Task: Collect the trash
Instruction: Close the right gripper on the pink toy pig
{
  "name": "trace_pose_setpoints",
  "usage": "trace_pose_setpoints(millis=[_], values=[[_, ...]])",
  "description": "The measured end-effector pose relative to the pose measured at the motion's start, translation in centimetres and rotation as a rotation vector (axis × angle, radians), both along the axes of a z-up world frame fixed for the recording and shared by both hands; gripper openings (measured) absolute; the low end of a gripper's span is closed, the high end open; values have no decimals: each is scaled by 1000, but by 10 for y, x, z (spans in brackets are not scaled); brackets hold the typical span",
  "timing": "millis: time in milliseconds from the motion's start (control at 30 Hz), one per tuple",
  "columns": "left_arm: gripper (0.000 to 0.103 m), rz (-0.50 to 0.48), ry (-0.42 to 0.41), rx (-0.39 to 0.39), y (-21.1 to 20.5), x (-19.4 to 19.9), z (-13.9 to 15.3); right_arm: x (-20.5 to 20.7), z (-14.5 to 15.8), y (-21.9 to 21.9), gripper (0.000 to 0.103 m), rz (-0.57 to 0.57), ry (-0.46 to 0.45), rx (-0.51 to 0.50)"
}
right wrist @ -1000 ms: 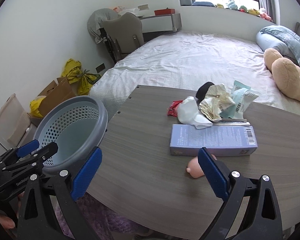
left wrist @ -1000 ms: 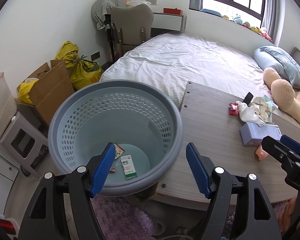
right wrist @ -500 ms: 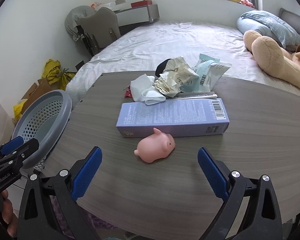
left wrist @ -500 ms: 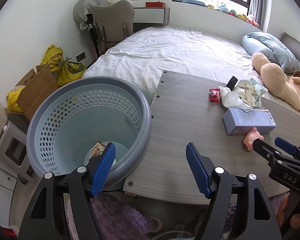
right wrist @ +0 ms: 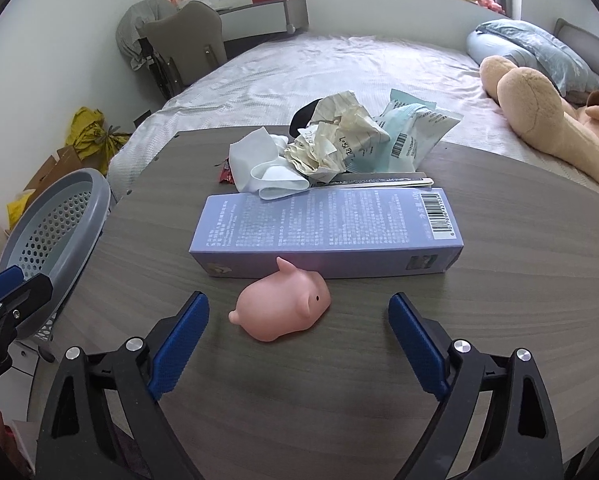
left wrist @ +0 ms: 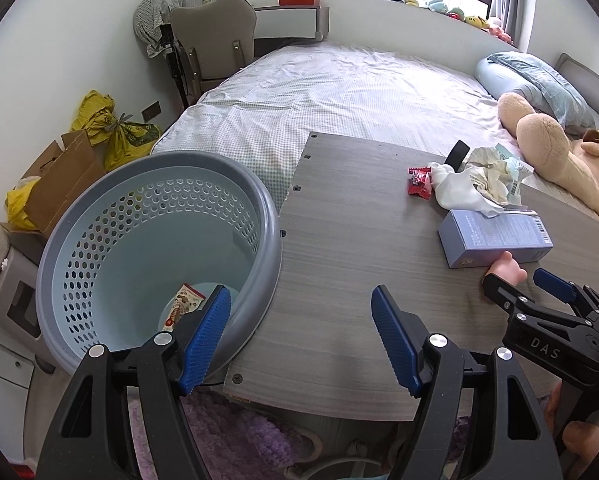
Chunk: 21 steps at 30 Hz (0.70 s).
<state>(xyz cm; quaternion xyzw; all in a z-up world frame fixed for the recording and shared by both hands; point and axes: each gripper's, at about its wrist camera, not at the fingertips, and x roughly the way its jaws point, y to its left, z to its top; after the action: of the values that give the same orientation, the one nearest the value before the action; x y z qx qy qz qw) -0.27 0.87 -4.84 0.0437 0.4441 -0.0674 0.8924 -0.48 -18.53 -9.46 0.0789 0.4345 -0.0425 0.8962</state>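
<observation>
A grey perforated basket (left wrist: pixel 99 240) stands at the table's left edge with a small wrapper (left wrist: pixel 181 304) in its bottom; it also shows in the right wrist view (right wrist: pixel 59 216). On the wooden table (right wrist: pixel 339 380) lie a lilac box (right wrist: pixel 327 232), a pink toy pig (right wrist: pixel 283 310), a white cloth (right wrist: pixel 267 170), crumpled paper (right wrist: pixel 331 136), a pale blue packet (right wrist: pixel 411 132) and a red wrapper (left wrist: pixel 418 182). My right gripper (right wrist: pixel 298 322) is open and low over the table, with the pig between its fingers. My left gripper (left wrist: pixel 299 318) is open and empty over the table's near-left edge by the basket.
A bed (left wrist: pixel 339 92) lies behind the table with a plush bear (right wrist: pixel 539 112) and a pillow (right wrist: pixel 539 48). A chair (left wrist: pixel 211 40), a cardboard box (left wrist: pixel 67 176) and yellow bags (left wrist: pixel 111 128) stand along the left wall. A purple rug (left wrist: pixel 227 440) lies below the table.
Both grippers moved right, away from the basket. The right gripper came forward and down toward the pig and the lilac box, which now look much closer. Both stay open.
</observation>
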Motion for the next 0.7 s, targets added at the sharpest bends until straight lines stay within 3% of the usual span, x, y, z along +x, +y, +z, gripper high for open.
trace_pose_setpoints(millis=[333,600,700], values=[[70,-7,8,-2,-2,4,-2,10,-5,1,74,-1,21,-29],[70,-9,11,-1,-4,4,-2,10,-3,8,49,36,12,-40],[70,-15,10,1,-6,3,-3,8,-2,7,49,40,12,-20]])
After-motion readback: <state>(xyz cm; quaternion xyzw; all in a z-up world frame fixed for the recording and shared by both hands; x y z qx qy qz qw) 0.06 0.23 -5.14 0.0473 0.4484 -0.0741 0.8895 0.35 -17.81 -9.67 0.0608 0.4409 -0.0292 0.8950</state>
